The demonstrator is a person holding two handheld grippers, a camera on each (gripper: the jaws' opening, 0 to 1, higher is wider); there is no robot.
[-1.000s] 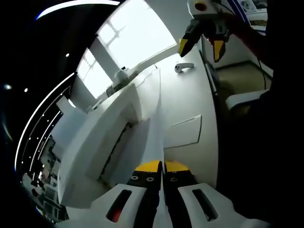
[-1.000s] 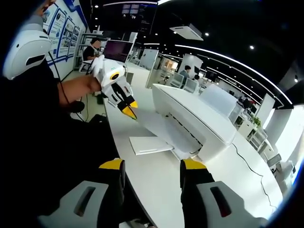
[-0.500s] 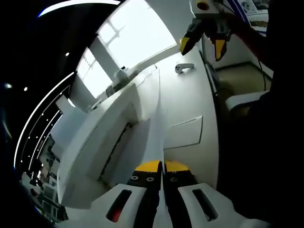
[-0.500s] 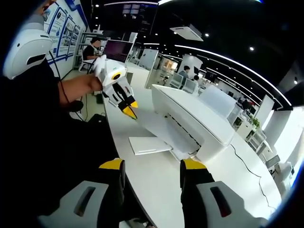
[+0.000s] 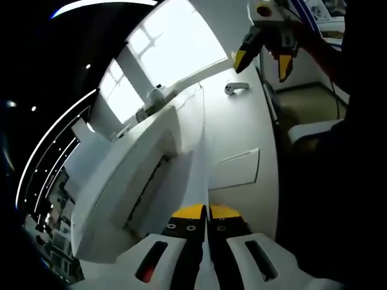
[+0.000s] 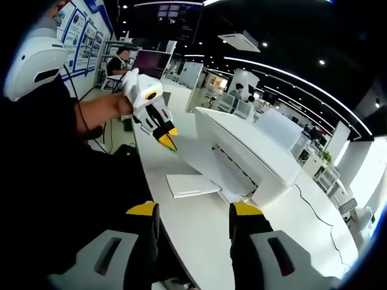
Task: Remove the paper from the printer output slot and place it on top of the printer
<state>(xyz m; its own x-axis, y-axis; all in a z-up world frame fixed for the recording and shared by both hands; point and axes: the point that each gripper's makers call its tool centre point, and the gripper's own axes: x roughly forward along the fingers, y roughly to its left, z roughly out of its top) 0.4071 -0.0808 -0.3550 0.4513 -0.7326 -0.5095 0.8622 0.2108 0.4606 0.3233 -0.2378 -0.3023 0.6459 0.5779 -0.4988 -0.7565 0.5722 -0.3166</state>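
no legible text, wall posters blurred

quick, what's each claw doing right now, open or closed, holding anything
Left claw: closed on the edge of the paper at the printer.
Right claw: open, holding nothing.

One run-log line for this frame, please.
left claw: shut on paper at printer output | right claw: open, empty, above table | paper: not yet on printer top

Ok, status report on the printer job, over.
Left tongs shut on the paper, which is still in the output slot. Right tongs open, idle over the desk. Printer top bare; nothing in the way.
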